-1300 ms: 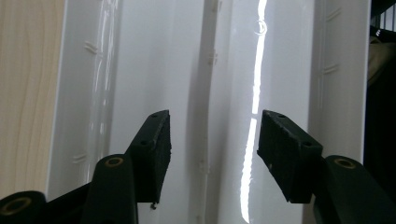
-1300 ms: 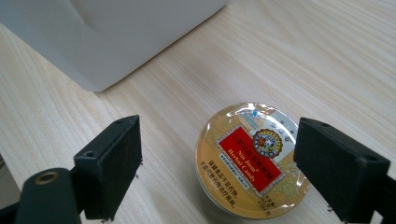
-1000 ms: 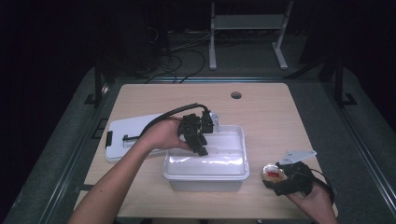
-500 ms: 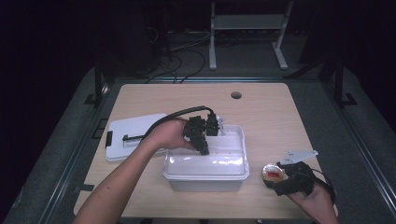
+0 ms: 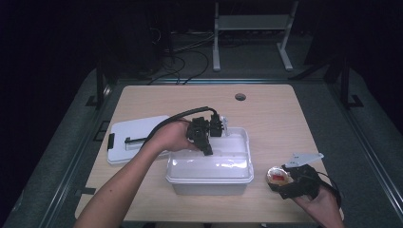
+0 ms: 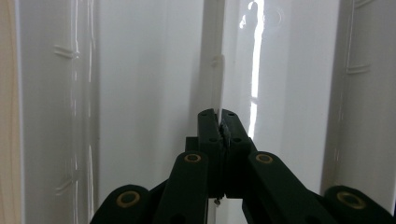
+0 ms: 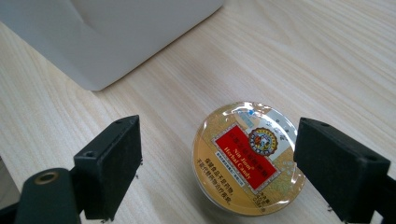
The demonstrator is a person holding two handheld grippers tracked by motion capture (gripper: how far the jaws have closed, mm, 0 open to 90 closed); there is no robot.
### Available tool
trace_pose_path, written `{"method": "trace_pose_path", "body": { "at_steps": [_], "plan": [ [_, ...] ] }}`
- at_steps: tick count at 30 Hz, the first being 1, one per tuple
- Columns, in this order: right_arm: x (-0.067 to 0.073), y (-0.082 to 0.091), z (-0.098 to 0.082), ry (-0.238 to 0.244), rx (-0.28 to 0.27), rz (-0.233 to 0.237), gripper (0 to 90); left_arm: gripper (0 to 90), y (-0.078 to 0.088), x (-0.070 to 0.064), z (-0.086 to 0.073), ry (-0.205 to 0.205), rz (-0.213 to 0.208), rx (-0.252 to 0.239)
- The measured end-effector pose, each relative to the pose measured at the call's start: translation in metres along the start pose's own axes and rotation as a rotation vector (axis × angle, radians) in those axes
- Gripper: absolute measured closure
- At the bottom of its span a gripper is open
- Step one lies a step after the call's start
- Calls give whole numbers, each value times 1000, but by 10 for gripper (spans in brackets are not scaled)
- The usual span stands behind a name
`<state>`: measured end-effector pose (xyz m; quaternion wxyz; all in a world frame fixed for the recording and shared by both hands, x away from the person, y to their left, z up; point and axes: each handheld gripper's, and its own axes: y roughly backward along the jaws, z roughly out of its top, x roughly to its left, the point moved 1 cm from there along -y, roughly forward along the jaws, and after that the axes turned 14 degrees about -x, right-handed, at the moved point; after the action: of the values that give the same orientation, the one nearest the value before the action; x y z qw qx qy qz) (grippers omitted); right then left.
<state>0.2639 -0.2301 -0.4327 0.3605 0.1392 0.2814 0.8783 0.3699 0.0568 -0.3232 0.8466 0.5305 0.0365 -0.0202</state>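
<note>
round tin (image 7: 250, 158) labelled "nin jiom herbal candy" between open right tongs (image 7: 233, 170)

A white rectangular plastic bin (image 5: 209, 173) stands upright and uncovered near the front middle of the light wooden table, its long side across the table. A round flat candy tin (image 7: 250, 158) with a gold rim and a red label lies flat, face up, on the tabletop just beside the bin's right front corner, not touching it.
</note>
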Motion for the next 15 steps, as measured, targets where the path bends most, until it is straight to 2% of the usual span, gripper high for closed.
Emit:
{"method": "trace_pose_path", "body": {
  "at_steps": [3, 10, 12, 15],
  "plan": [
    [0, 0, 0, -1, 0, -1, 147, 894, 1, 0, 0, -3, -1, -7],
    [0, 0, -1, -6, 2, -1, 147, 894, 16, -3, -1, -3, 10, -60],
    [0, 0, -1, -6, 0, -2, 147, 894, 34, -6, -3, 0, 11, -119],
    [-1, 0, -2, -10, 1, -3, 147, 894, 53, -10, -7, 0, 39, -156]
  ]
}}
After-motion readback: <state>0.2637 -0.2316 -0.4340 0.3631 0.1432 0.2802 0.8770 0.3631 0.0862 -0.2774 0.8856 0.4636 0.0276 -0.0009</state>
